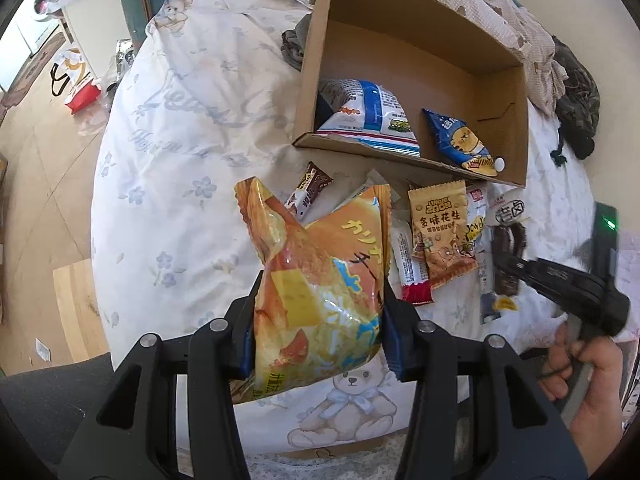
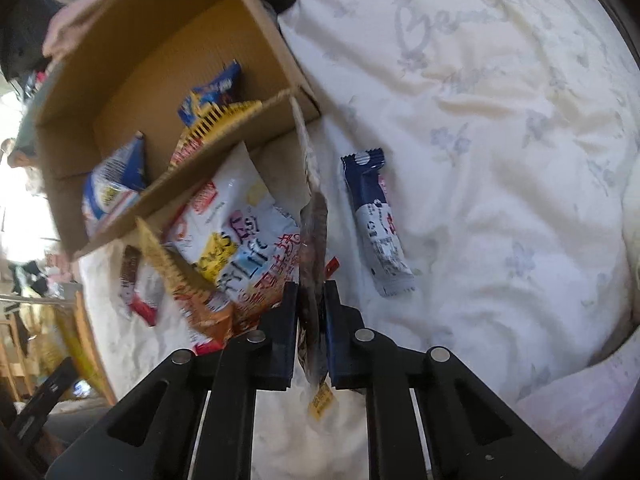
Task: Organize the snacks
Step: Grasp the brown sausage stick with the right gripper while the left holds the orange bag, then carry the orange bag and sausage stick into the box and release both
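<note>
L gripper (image 1: 316, 320) is clamped on orange chip bag (image 1: 316, 280), held upright betw. jaws; R gripper (image 2: 311, 328) is pinched on dark snack pack (image 2: 314, 240).

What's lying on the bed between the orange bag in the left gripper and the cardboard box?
In the left wrist view, a brown-and-white snack bar lies on the bedsheet between the orange bag and the box.

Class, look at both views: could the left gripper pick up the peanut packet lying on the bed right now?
Probably not: the left gripper is shut on the orange chip bag, so the peanut packet must wait.
</note>
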A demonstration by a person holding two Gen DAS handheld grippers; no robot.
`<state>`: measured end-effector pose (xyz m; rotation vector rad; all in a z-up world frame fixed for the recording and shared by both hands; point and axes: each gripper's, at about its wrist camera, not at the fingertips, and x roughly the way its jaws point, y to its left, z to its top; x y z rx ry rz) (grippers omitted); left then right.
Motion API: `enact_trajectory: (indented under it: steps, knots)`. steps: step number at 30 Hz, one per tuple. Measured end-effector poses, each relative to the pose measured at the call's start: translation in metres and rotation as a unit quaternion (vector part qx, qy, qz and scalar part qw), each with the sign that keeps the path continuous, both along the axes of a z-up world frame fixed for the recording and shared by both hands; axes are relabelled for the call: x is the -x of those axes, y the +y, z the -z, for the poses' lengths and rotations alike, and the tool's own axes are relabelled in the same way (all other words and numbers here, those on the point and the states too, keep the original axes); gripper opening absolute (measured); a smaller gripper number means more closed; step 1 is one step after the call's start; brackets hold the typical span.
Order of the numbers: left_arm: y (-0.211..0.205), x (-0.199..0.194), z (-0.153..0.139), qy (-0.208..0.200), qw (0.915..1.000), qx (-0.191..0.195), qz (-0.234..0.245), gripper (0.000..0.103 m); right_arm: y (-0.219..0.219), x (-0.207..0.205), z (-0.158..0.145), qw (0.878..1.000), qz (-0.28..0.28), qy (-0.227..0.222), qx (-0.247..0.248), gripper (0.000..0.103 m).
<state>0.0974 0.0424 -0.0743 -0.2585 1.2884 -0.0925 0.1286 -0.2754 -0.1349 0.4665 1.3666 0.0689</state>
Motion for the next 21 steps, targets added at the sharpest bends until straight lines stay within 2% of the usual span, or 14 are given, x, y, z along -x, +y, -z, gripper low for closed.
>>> enact_trajectory:
  steps: [9, 14, 21]
  knots:
    - [-0.002, 0.004, -0.004, -0.024, 0.9995, -0.018, 0.003, 0.045, -0.022, 0.035, -0.045, 0.996, 0.025, -0.051, -0.069, 0.012]
    - [0.004, 0.007, -0.007, -0.038, 0.999, -0.019, -0.01, 0.045, -0.012, 0.053, -0.059, 0.99, 0.01, -0.075, -0.116, 0.012]
    - [0.004, 0.011, -0.023, -0.091, 0.9951, -0.035, -0.015, 0.045, 0.006, 0.048, -0.081, 0.98, -0.012, -0.128, -0.149, 0.012]
